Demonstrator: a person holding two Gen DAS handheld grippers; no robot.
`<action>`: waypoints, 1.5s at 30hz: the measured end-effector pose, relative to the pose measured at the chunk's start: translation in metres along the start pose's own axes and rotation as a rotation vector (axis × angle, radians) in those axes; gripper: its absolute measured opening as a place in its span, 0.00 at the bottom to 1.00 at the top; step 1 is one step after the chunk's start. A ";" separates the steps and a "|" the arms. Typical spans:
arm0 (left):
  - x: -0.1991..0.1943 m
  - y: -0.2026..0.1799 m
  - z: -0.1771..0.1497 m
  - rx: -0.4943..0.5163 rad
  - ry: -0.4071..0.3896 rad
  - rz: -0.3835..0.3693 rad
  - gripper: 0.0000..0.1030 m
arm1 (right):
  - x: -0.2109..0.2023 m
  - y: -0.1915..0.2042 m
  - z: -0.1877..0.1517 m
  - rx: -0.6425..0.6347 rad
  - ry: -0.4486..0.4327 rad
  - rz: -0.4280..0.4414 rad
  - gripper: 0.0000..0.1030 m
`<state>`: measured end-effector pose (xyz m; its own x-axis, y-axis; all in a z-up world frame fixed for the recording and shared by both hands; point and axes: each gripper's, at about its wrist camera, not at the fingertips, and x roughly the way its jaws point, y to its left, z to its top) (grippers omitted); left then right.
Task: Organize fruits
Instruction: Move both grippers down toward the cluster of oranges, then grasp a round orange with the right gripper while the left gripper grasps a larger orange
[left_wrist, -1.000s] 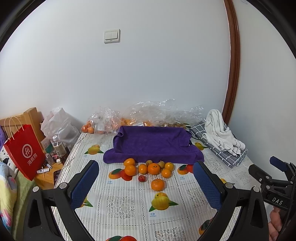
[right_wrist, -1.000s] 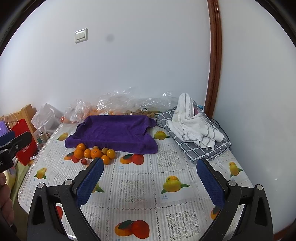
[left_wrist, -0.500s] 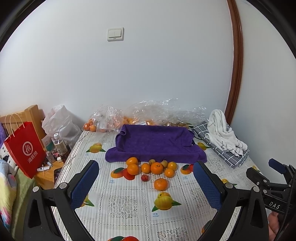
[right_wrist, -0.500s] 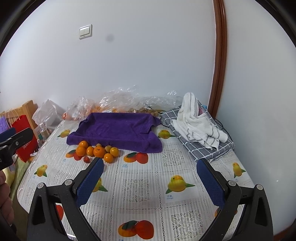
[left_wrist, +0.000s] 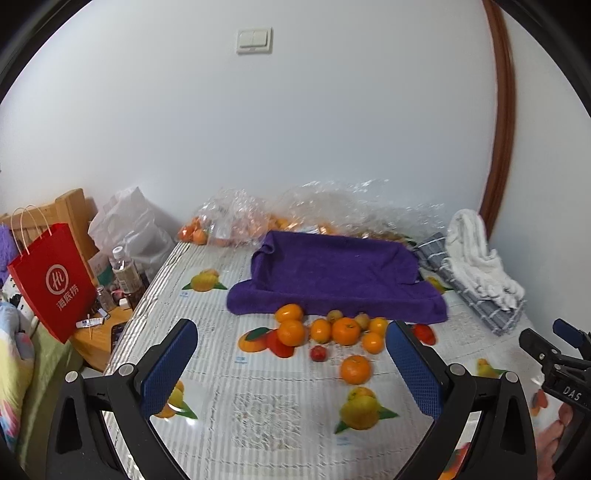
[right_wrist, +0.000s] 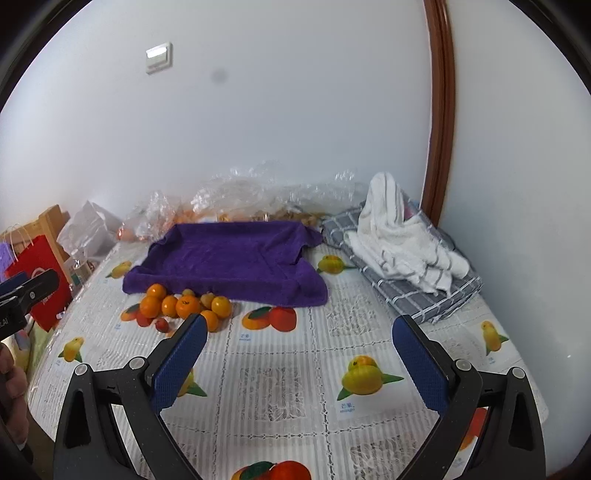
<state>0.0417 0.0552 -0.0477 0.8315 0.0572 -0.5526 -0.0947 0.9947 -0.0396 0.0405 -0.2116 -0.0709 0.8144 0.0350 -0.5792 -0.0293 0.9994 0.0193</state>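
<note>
A cluster of several oranges (left_wrist: 325, 328) and small yellowish fruits lies on the fruit-print tablecloth, just in front of a purple towel (left_wrist: 332, 273). One orange (left_wrist: 355, 369) and a small red fruit (left_wrist: 318, 353) sit apart, nearer to me. My left gripper (left_wrist: 291, 365) hangs open above the table short of the cluster, holding nothing. My right gripper (right_wrist: 299, 363) is also open and empty, over the table's middle, with the oranges (right_wrist: 184, 304) to its far left and the purple towel (right_wrist: 229, 258) beyond. Each gripper shows at the edge of the other's view.
Crumpled clear plastic bags (left_wrist: 240, 218) with more oranges lie against the back wall. A white towel (right_wrist: 402, 240) rests on a grey checked cloth (right_wrist: 424, 295) at the right. A red paper bag (left_wrist: 51, 280) and bottles (left_wrist: 123, 269) stand past the table's left edge.
The left gripper's view has shifted a little and come slightly closer to the fruits. The right gripper has barely moved. Both stay open; no fruit has moved.
</note>
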 end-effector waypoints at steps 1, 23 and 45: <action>0.006 0.002 -0.001 0.004 0.008 0.007 1.00 | 0.011 0.001 0.000 -0.007 0.025 0.007 0.97; 0.136 0.082 -0.057 -0.054 0.280 0.068 0.89 | 0.174 0.075 0.000 -0.110 0.227 0.226 0.55; 0.161 0.083 -0.074 -0.079 0.318 0.050 0.92 | 0.209 0.064 0.003 -0.064 0.256 0.295 0.30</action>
<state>0.1266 0.1404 -0.2016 0.6131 0.0634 -0.7875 -0.1837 0.9809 -0.0640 0.2110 -0.1401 -0.1883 0.5951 0.3112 -0.7410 -0.2834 0.9440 0.1688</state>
